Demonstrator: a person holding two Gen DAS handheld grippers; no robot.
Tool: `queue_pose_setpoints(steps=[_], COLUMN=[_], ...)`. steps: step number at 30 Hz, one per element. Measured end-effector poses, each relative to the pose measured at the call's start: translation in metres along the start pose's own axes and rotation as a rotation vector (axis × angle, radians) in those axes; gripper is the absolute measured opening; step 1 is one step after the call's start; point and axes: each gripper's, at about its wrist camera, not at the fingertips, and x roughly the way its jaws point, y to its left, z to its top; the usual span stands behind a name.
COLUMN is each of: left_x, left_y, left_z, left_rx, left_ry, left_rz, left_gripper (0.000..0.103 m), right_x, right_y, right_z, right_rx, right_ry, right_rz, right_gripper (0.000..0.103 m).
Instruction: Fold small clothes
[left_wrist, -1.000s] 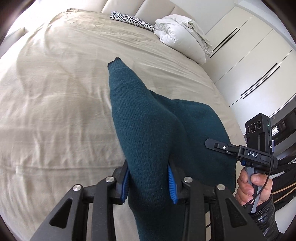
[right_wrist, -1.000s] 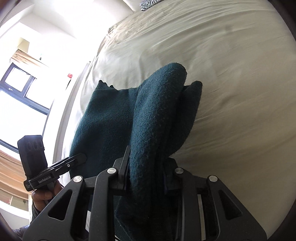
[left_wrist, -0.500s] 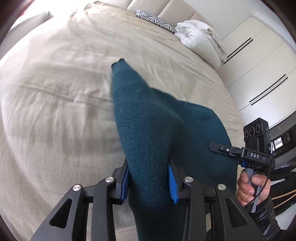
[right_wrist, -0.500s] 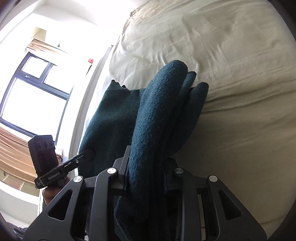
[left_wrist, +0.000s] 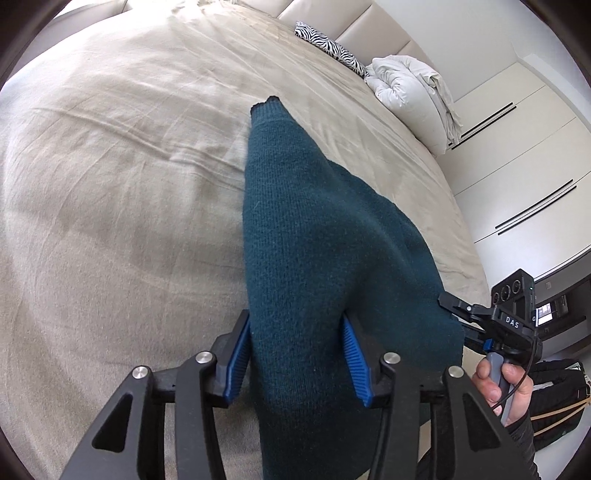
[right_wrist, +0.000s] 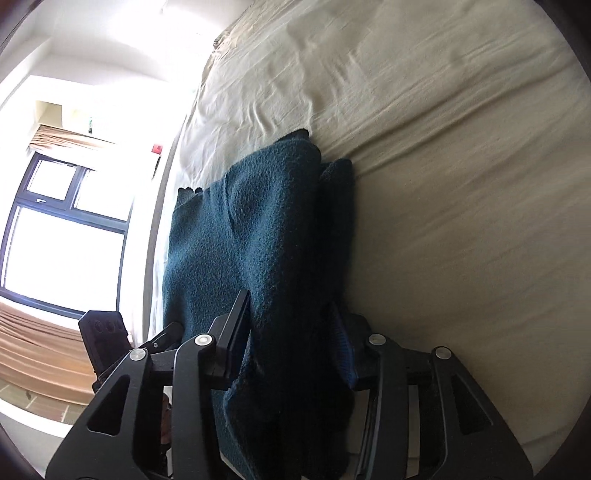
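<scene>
Fold laid down — release step in hand. Your left tool (left_wrist: 295, 354) straddles the teal knit garment (left_wrist: 314, 240); its jaws have just been opening, blue pads (left_wrist: 236, 354) standing slightly off the cloth. Your right tool (right_wrist: 291, 332) has likewise been opening, knit still bunched between the jaws — loosened, by the look of it. The garment lies on the bed (left_wrist: 129, 184) near its edge, doubled over, one narrow end reaching up the sheet. Next move, I judge: draw both tools back clear without dragging the fold, then take the next edge.
</scene>
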Motion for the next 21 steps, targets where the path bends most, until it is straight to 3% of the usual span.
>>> queue_pose_setpoints(steps=[2, 4, 9, 12, 14, 17, 21], left_x=[-0.001, 0.002, 0.003, 0.002, 0.003, 0.005, -0.003], left_y=[-0.001, -0.001, 0.001, 0.001, 0.002, 0.005, 0.001], left_z=[-0.001, 0.0, -0.003, -0.002, -0.003, -0.003, -0.005], left_rx=[0.001, -0.005, -0.016, -0.012, -0.011, -0.012, -0.01], left_ry=[-0.003, -0.002, -0.006, -0.006, -0.006, -0.012, -0.036], left_rz=[0.004, 0.004, 0.0, -0.001, -0.004, -0.012, 0.007], left_gripper=[0.051, 0.052, 0.055, 0.055, 0.057, 0.059, 0.059], right_x=[-0.022, -0.04, -0.035, 0.001, 0.02, 0.02, 0.001], right_y=[0.005, 0.018, 0.045, 0.03, 0.006, -0.013, -0.001], right_z=[-0.002, -0.009, -0.025, -0.031, -0.038, -0.045, -0.046], right_rx=[0.004, -0.021, -0.085, -0.016, 0.03, 0.069, 0.004], right_ry=[-0.051, -0.077, -0.002, 0.058, 0.078, 0.045, 0.031], right_rz=[0.015, 0.111, 0.328, 0.277, 0.252, 0.325, 0.268], right_gripper=[0.041, 0.041, 0.041, 0.041, 0.03, 0.02, 0.023])
